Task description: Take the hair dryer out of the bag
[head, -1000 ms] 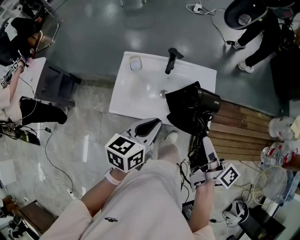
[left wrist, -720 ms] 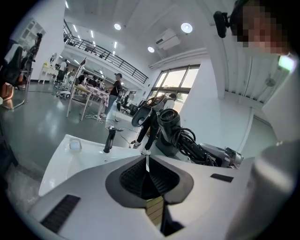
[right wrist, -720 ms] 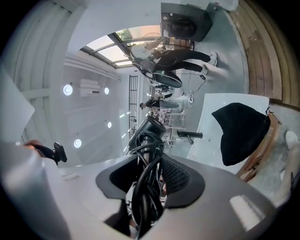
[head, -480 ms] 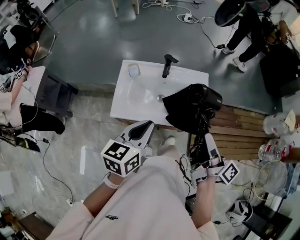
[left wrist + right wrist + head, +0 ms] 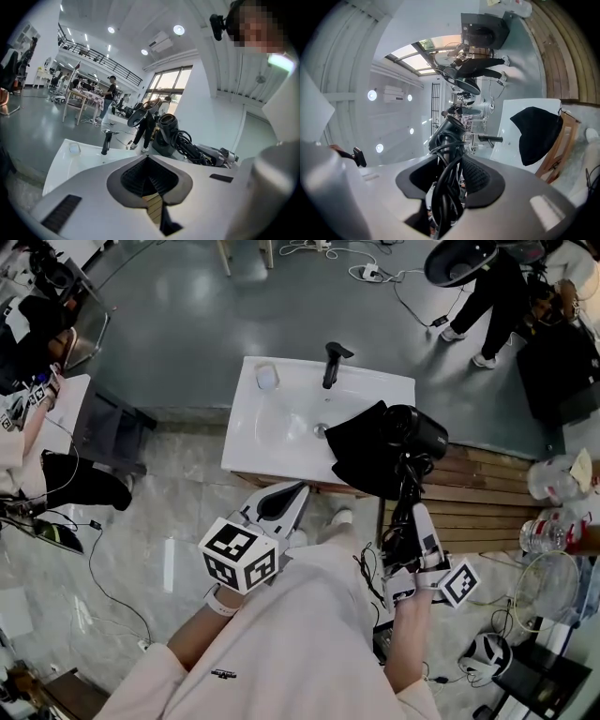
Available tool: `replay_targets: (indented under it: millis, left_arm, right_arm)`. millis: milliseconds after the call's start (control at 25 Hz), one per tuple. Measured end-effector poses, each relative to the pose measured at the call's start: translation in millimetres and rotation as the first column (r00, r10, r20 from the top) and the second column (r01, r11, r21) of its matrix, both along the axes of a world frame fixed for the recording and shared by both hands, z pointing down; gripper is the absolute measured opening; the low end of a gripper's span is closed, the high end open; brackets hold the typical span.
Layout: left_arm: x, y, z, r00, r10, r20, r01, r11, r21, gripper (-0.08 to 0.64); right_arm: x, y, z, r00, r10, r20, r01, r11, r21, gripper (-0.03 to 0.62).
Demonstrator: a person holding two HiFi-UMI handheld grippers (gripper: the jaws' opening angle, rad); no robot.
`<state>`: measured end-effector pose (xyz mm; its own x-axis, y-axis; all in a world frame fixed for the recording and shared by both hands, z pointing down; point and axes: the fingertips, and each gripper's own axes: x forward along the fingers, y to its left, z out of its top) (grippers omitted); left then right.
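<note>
The black hair dryer (image 5: 418, 433) is outside the bag, held by its handle in the right gripper (image 5: 411, 517). Its round barrel stands just past the jaw tips. In the right gripper view the jaws stand partly apart and press on the handle of the hair dryer (image 5: 449, 127) and on the looped black power cord (image 5: 444, 197) bundled against it.

The limp black cloth bag (image 5: 360, 452) lies ahead of that gripper and a little to its left, draped over the near right corner of the white rectangular washbasin (image 5: 272, 413). The right gripper view shows the bag (image 5: 536, 133) lying apart from the dryer.

A black tap (image 5: 331, 364) stands at the basin's far edge, and a small clear cup (image 5: 267, 378) sits at its far left corner. A slatted wooden platform (image 5: 483, 493) lies to the right of the right gripper.

The left gripper (image 5: 281, 500) points towards the basin's near edge, well left of the bag. Its jaws are fully together with nothing between them (image 5: 149, 168).
</note>
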<state>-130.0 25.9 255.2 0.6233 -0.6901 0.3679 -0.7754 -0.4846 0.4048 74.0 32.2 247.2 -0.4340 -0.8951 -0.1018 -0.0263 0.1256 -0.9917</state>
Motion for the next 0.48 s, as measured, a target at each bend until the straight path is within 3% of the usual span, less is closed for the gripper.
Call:
replay_targets:
  millis: [480]
  left_arm:
    - [2.8,2.5,-0.2,1.000,0.015,0.014,-0.015,1.000,0.004,0.008]
  right_arm:
    - [4.7,2.4,3.4,1.000,0.015,0.017,-0.015,1.000,-0.008,0.176]
